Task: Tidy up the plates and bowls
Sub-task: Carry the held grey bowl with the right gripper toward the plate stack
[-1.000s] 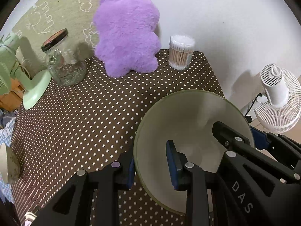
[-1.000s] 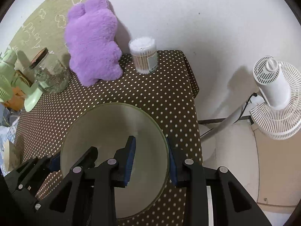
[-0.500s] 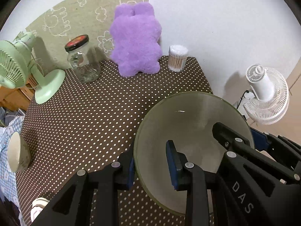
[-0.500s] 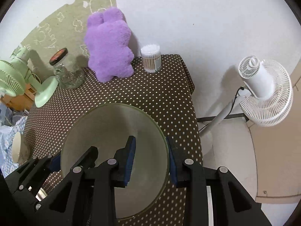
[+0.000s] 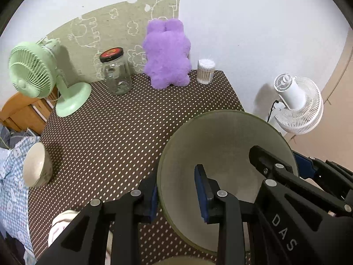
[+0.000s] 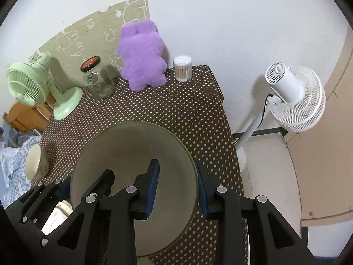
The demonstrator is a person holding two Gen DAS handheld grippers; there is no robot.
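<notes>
Bowl [image 5: 220,145] rim clamped between jaws of both grippers, opposite sides.

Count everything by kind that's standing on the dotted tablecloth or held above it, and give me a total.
Bowls: 2, the big bowl held in both grippers, the small bowl at the edge
Fans: 1, green fan
Jars: 1
Plush toys: 1
Cotton swab tubs: 1
Total: 6

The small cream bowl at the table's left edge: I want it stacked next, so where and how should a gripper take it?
Take the small cream bowl by its rim, one finger inside and one outside. It seems to lie tipped, mouth facing left off the polka-dot table, so come from that left side. Both grippers are busy: the left gripper and right gripper each clamp the large green bowl.
</notes>
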